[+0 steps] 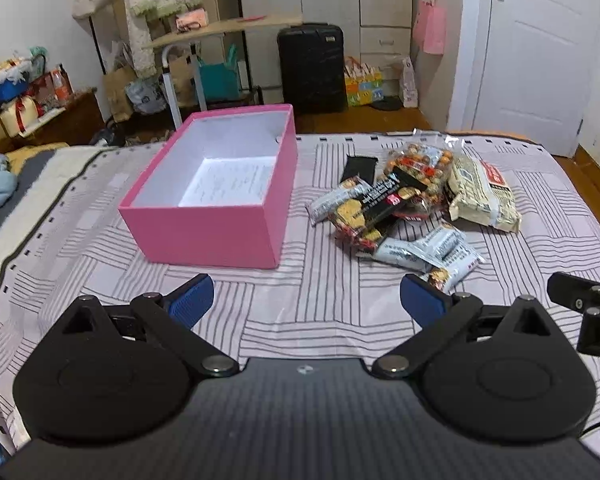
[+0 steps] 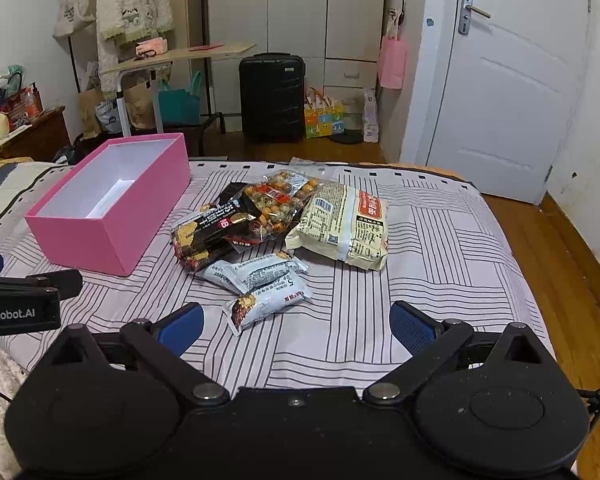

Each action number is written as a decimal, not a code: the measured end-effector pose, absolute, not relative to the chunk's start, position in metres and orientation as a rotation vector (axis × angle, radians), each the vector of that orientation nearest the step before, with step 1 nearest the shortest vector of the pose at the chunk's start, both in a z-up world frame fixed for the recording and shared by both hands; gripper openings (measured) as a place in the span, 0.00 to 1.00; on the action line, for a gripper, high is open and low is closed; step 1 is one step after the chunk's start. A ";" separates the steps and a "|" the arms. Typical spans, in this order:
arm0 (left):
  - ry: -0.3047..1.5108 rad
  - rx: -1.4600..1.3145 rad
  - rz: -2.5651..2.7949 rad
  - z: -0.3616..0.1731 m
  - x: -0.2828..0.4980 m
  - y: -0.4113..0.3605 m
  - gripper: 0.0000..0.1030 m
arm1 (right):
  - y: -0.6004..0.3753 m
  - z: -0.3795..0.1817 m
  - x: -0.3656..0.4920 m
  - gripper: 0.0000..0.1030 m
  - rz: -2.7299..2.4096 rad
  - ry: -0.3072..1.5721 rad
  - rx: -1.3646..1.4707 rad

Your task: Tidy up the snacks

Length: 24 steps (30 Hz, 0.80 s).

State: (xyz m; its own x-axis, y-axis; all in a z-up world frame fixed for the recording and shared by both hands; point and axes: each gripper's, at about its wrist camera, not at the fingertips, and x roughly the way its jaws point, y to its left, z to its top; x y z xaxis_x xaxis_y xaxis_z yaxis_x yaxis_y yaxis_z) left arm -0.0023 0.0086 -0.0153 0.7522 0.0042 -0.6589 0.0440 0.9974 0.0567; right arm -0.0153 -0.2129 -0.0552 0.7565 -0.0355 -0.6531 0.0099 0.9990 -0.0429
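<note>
The snack pile (image 2: pixel 276 232) is lying on the striped bedspread (image 2: pixel 440 264) just to the right of the empty pink box (image 2: pixel 100 236), and the right gripper (image 2: pixel 296 326) is hovering nearer to it, jaws spread wide and holding nothing. A small pale-blue bar packet (image 2: pixel 266 304) is sitting just ahead of those jaws, its long axis running crosswise between them. The left gripper (image 1: pixel 306 300) is also gaping wide and empty, facing the bedspread below the box. Only "enRobot.AI" on the neighbouring gripper body is reading clearly; the packet print is too small to make out.
</note>
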 end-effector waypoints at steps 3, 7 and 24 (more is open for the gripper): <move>0.697 0.083 -0.022 -0.016 -0.005 0.007 0.98 | -0.214 -0.059 -0.017 0.99 -0.025 0.696 -0.035; 0.690 0.098 -0.027 -0.018 -0.006 0.005 0.98 | -0.213 -0.061 -0.028 0.99 -0.037 0.600 -0.052; 0.735 0.130 -0.048 -0.035 -0.009 0.001 0.98 | -0.228 -0.074 -0.028 1.00 -0.035 0.637 0.020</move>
